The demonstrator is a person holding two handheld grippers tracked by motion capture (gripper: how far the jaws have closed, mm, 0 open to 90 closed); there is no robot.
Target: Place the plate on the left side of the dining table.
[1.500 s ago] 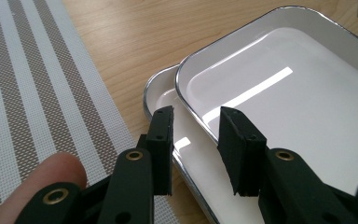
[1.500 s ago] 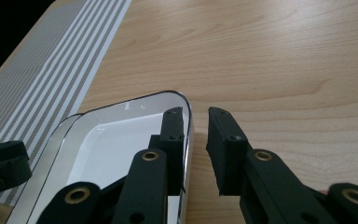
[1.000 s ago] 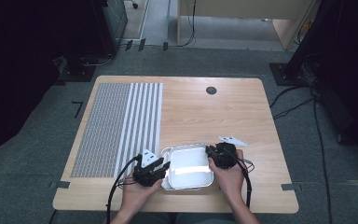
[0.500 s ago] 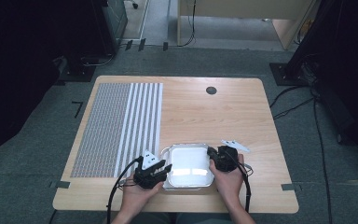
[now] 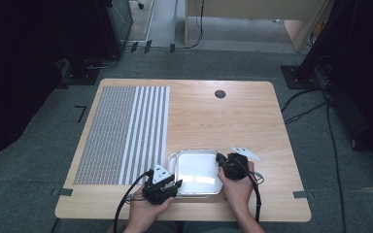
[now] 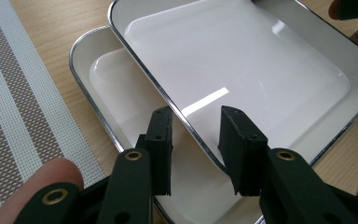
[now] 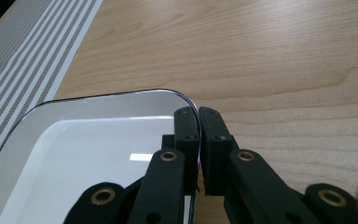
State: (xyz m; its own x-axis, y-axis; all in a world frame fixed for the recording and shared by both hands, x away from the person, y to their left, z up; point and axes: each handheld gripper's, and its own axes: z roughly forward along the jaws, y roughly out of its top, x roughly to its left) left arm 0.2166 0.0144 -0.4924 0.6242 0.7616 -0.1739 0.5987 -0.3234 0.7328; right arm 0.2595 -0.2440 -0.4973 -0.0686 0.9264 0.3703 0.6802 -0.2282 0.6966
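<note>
I count two white trays, stacked at the near edge of the table (image 5: 233, 121), just right of the striped mat (image 5: 121, 133). The upper tray (image 6: 242, 70) sits skewed on the lower tray (image 6: 107, 88), so the lower one's rim and part of its floor peek out on the mat side.

My right tool (image 7: 198, 140) is clamped on the upper tray's rim near a rounded corner; the thin metal edge runs right between the two black jaws, which are pressed nearly together. My right hand (image 5: 237, 187) holds it from the near side.

My left tool (image 6: 195, 140) has its jaws spread, straddling the upper tray's near rim close to a corner, one jaw over the lower tray's floor and the other over the upper tray's floor. I can't tell whether either jaw touches. A fingertip (image 6: 37, 179) of my left hand shows at the bottom of the left gripper view.

Room to move: bare wood stretches away beyond the trays and off to the right, with one small dark round fitting (image 5: 219, 93) near the far edge. The mat covers the left portion, one of it.
</note>
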